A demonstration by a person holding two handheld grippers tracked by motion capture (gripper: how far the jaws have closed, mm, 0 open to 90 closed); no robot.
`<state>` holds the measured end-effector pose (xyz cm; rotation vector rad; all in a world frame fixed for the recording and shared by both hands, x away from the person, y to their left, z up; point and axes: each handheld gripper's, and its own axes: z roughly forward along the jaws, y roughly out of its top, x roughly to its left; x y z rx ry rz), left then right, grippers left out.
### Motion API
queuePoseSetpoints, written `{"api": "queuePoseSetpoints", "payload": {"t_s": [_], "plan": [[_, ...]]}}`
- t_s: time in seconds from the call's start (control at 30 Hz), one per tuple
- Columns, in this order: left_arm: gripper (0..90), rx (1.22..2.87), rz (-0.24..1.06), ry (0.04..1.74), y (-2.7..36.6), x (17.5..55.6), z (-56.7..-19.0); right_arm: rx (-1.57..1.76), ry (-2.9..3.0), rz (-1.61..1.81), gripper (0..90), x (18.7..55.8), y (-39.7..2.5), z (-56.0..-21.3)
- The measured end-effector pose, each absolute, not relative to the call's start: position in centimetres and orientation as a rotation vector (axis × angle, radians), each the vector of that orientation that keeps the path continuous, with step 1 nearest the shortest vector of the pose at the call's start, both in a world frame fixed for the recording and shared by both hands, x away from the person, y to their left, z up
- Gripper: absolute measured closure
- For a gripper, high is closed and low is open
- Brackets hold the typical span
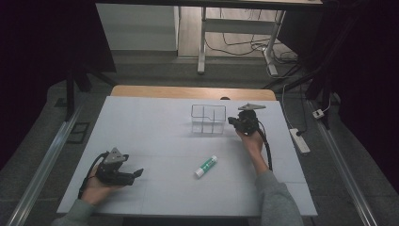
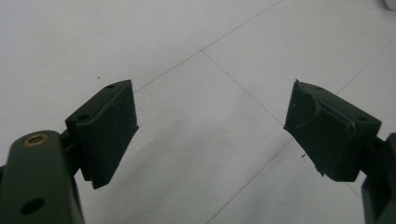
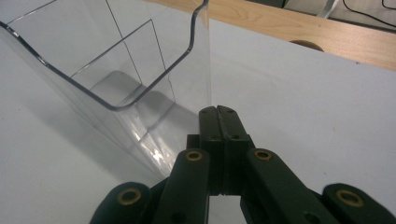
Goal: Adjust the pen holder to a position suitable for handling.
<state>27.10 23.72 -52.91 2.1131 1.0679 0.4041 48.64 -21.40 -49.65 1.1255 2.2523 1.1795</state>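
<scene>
The right claw was pressed together on the thin wall of the clear plastic organizer at the far middle of the white table, probably to steady it for filling. The left claw hovered with jaws wide apart over bare tabletop, holding nothing. Between them lay a glue stick, a smooth white-and-green cylinder on its side, near the organizer's rigid, glossy, square-cornered compartments.

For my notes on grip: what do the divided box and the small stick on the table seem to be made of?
Divided box: probably clear, glossy rigid plastic; the table shows through its walls and the edges glint. Stick: seemingly smooth plastic, white with a green label; too small to be sure.
</scene>
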Motion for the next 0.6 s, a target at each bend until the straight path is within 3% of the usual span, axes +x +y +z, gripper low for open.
{"api": "queuePoseSetpoints", "payload": {"t_s": [0.6], "plan": [[16.1,2.114,0.397,1.065,23.9,27.1,-53.0,1.096,2.291,1.139,88.8,48.9,-19.8,-49.9]]}}
